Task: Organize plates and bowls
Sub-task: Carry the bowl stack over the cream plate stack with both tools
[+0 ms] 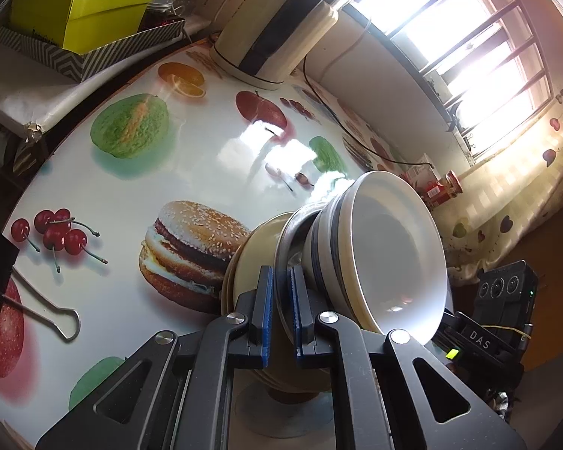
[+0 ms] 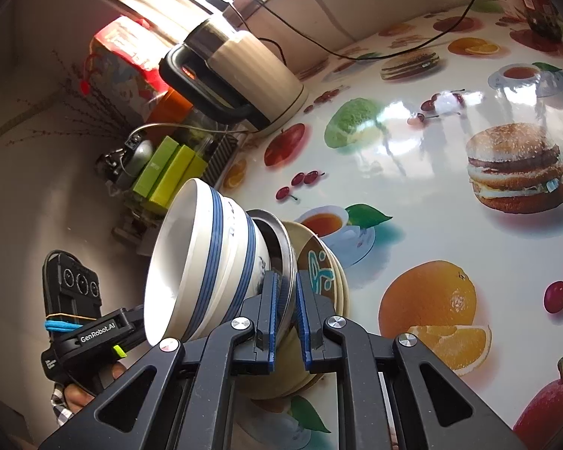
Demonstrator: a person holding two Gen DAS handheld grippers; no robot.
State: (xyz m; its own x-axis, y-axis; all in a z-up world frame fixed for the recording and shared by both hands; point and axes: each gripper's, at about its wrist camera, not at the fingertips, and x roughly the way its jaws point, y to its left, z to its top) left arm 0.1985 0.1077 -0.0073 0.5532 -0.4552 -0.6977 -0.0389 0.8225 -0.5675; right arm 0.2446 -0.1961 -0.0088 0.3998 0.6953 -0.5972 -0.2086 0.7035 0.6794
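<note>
A stack of dishes is held between both grippers: two nested white bowls with blue stripes (image 1: 386,247) (image 2: 206,262) sit on a steel plate (image 1: 284,236) (image 2: 277,238), with cream plates (image 1: 249,258) (image 2: 321,262) under it. My left gripper (image 1: 280,273) is shut on the steel plate's rim on one side. My right gripper (image 2: 286,281) is shut on the same rim from the opposite side. The stack looks tilted and casts a shadow on the printed tablecloth (image 1: 131,195) (image 2: 413,225) below. Each view shows the other gripper's body behind the bowls.
A cream electric kettle (image 1: 266,37) (image 2: 244,75) stands at the back of the table, its black cable (image 1: 356,138) trailing across. Green boxes (image 1: 82,11) are stacked beside it. A binder clip (image 1: 37,300) lies at the left edge. Red packets and a jar (image 1: 446,187) stand near the window.
</note>
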